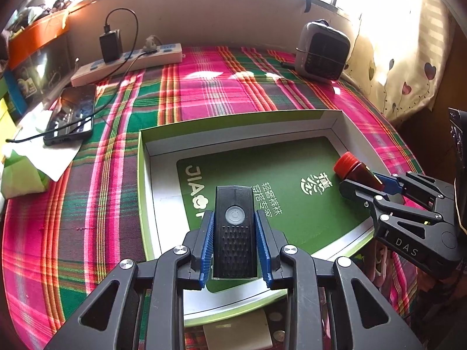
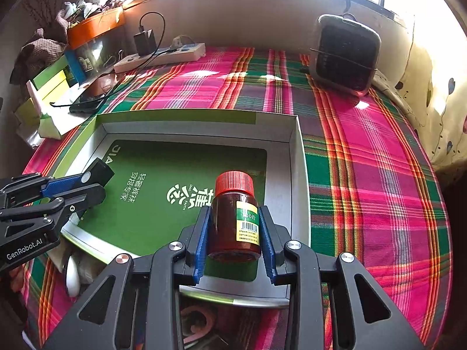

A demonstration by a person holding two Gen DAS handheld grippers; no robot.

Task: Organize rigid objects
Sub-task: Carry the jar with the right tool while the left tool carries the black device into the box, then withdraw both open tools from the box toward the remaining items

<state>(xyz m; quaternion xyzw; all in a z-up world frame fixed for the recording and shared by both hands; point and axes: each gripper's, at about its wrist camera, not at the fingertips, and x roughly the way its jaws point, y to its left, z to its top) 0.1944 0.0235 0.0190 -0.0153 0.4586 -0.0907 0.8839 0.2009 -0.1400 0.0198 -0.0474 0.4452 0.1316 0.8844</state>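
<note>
left gripper [image 1: 235, 230]: blue-padded jaws clamped on a black rectangular plastic device with a round grey button [image 1: 234, 227], pads pressed to its two long sides. device held over the shallow white-walled cardboard box with a green printed floor [image 1: 163, 180], near the box's front left part; whether it touches the floor cannot be told.

right gripper [image 2: 235, 227]: jaws clenched on a small brown glass bottle with a red ribbed cap and yellow-green label [image 2: 235, 218], cap pointing away from the camera. bottle sits over the green floor toward the box's right wall; contact with the floor cannot be told.

box rests on a pink, green and red plaid cloth [image 1: 204, 87]. beyond it on the cloth: a white power strip [image 1: 128, 64] with a black charger plugged in, a dark smartphone [image 1: 71, 115] on white paper at left, a grey boxy heater with a dark grille [image 1: 322, 51] at far right.
</note>
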